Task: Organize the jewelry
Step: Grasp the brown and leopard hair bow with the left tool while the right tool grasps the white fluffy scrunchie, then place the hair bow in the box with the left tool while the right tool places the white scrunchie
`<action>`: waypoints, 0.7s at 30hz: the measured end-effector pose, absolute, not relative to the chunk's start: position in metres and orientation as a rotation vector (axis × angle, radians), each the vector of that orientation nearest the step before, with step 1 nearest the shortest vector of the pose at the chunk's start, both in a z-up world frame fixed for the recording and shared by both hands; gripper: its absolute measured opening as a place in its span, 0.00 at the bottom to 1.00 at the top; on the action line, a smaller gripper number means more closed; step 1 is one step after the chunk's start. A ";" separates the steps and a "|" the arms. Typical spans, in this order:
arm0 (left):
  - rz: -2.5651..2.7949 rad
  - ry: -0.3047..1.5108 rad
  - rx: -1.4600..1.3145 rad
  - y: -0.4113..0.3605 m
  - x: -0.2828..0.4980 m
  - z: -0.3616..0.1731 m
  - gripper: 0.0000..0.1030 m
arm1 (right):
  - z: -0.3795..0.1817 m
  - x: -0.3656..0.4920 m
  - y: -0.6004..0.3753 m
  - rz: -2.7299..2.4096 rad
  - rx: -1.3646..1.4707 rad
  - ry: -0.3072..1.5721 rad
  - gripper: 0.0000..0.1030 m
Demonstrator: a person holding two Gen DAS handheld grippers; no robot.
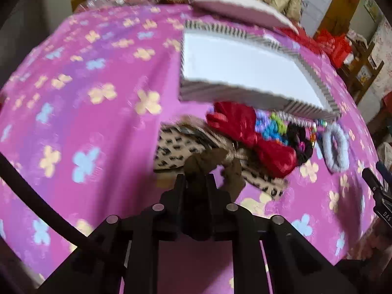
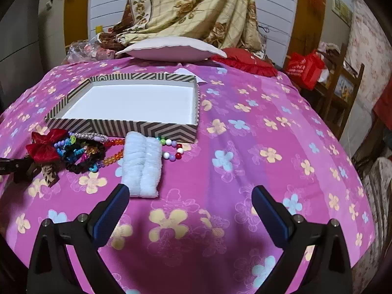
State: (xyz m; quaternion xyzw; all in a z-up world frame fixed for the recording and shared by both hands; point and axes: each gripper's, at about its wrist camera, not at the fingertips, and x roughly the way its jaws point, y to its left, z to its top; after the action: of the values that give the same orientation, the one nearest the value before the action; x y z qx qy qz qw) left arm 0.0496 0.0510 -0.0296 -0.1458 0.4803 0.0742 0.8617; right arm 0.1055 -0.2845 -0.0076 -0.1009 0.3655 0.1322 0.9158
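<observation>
My left gripper (image 1: 196,177) is shut on a brown fabric hair tie (image 1: 208,164), which lies on a leopard-print bow (image 1: 174,152). Just beyond are a red bow (image 1: 240,125), coloured beads (image 1: 269,126), a black scrunchie (image 1: 302,142) and a pale blue fluffy band (image 1: 335,147). Behind the pile stands a striped box (image 1: 220,93) with a white, bare floor. My right gripper (image 2: 193,208) hangs open over the pink cloth, its left fingertip beside the fluffy band (image 2: 144,166). In the right wrist view the left gripper (image 2: 14,167) shows at the left edge, next to the red bow (image 2: 46,144).
A pink flowered cloth (image 2: 245,147) covers the surface. A white pillow (image 2: 171,47), a red cushion (image 2: 245,61) and a draped floral blanket (image 2: 196,7) lie behind the box (image 2: 122,128). A red bag (image 2: 306,69) and wooden furniture (image 2: 343,93) stand to the right.
</observation>
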 end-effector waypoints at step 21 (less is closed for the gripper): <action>0.292 0.782 -0.481 0.097 0.004 0.001 0.00 | -0.053 0.161 -0.241 0.474 -0.087 0.939 0.49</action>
State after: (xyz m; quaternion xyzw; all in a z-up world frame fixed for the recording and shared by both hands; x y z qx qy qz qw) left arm 0.0042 0.0970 0.0010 -0.2312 0.3759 0.1404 0.8863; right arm 0.1605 -0.2410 -0.0527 -0.0416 0.4480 0.2263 0.8639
